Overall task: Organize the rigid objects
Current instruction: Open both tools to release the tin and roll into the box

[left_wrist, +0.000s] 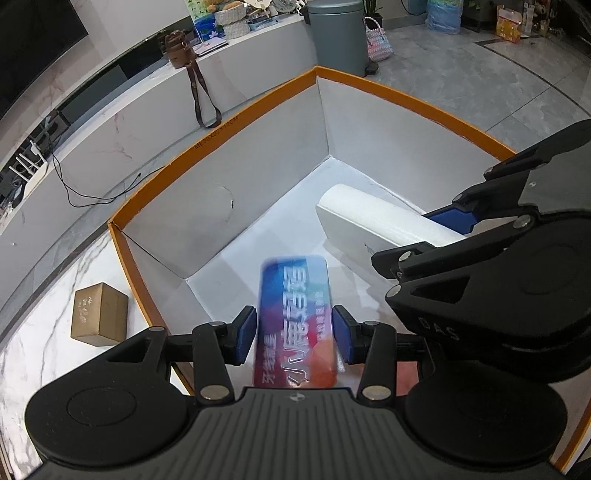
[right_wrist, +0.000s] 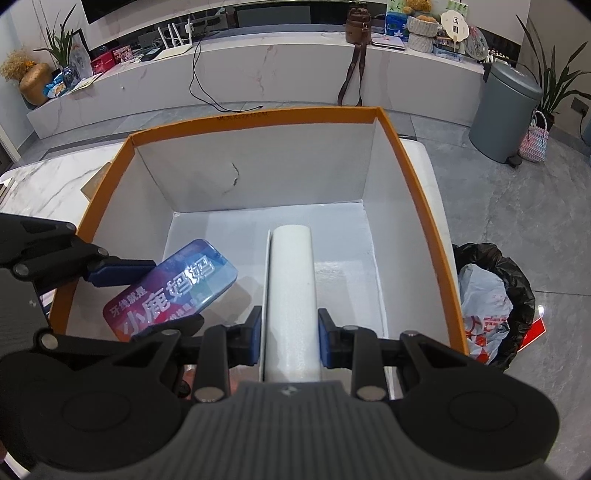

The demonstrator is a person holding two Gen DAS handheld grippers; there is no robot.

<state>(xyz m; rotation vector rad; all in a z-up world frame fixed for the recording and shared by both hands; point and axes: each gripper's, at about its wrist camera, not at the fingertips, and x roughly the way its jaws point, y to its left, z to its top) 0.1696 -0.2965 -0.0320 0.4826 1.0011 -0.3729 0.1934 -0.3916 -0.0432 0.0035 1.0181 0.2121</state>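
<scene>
Left gripper (left_wrist: 294, 339) clamps a colourful tin (left_wrist: 295, 321), lid printed "小鹿妈妈", held above the floor of the orange-rimmed box (right_wrist: 413, 173). Right gripper (right_wrist: 290, 341) grips a white cylinder-edged case (right_wrist: 291, 295) inside the same box. Rim stamp partly legible: "…22X12CM".

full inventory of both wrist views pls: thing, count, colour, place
storage box: 1, orange rim, white inside, on marble table
colourful tin: 1, blue-purple-red, between left gripper's pads, over box interior
white box: 1, white, rounded top, between right gripper's pads, inside storage box
small carton: 1, gold-brown, on table left of storage box
pedal bin: 1, grey, floor at right
black bag bin: 1, black liner, floor right of table
brown bag: 1, on far counter
left gripper: 1, black, blue pads
right gripper: 1, black, blue pads
</scene>
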